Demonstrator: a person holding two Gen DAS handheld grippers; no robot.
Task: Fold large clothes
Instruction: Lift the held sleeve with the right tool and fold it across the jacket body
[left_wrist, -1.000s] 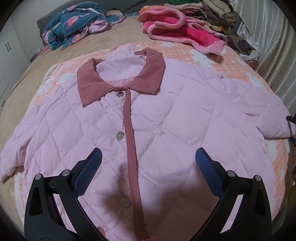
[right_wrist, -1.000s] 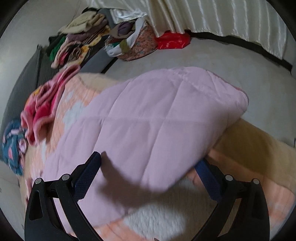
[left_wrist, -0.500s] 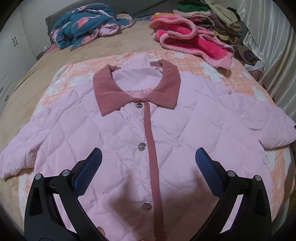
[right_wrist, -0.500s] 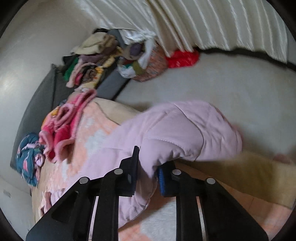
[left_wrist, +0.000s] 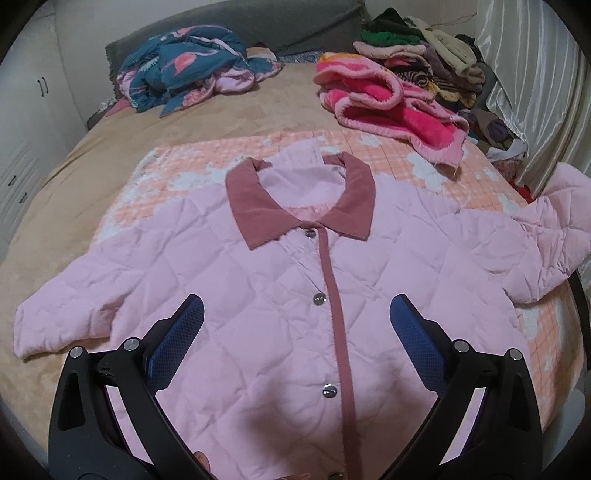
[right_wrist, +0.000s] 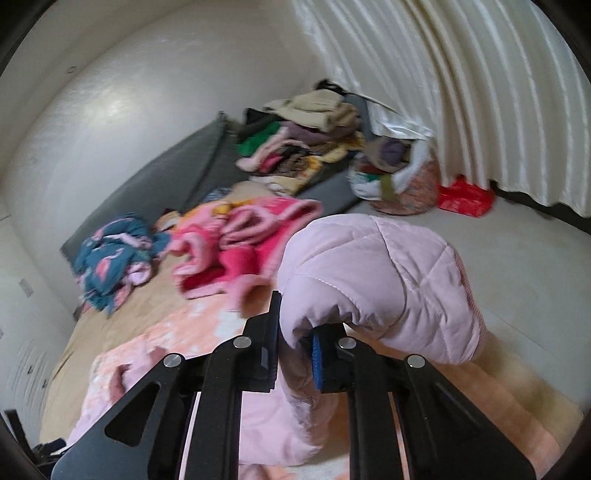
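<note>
A pink quilted jacket (left_wrist: 280, 295) with a dusty-rose collar (left_wrist: 299, 206) and snap buttons lies front-up, spread on the bed. My left gripper (left_wrist: 295, 314) hovers open above its lower front, nothing between the blue pads. The jacket's right sleeve (left_wrist: 554, 236) is raised off the bed at the right edge of the left wrist view. In the right wrist view my right gripper (right_wrist: 295, 332) is shut on that sleeve's end (right_wrist: 373, 280), which bulges over the fingers; the rest of the sleeve hangs down below them.
An orange-and-white checked blanket (left_wrist: 424, 162) lies under the jacket on a tan bedsheet (left_wrist: 74, 184). A teal flamingo-print heap (left_wrist: 184, 66), a hot-pink fleece garment (left_wrist: 388, 107) and a stack of clothes (left_wrist: 424, 62) sit at the bed's far side. White curtains (right_wrist: 461, 92) and a full bag (right_wrist: 399, 177) stand beyond the bed.
My right gripper closed on the sleeve end and lifted it off the bed, tilting up. The left gripper rose and drew back, so more of the jacket shows.
</note>
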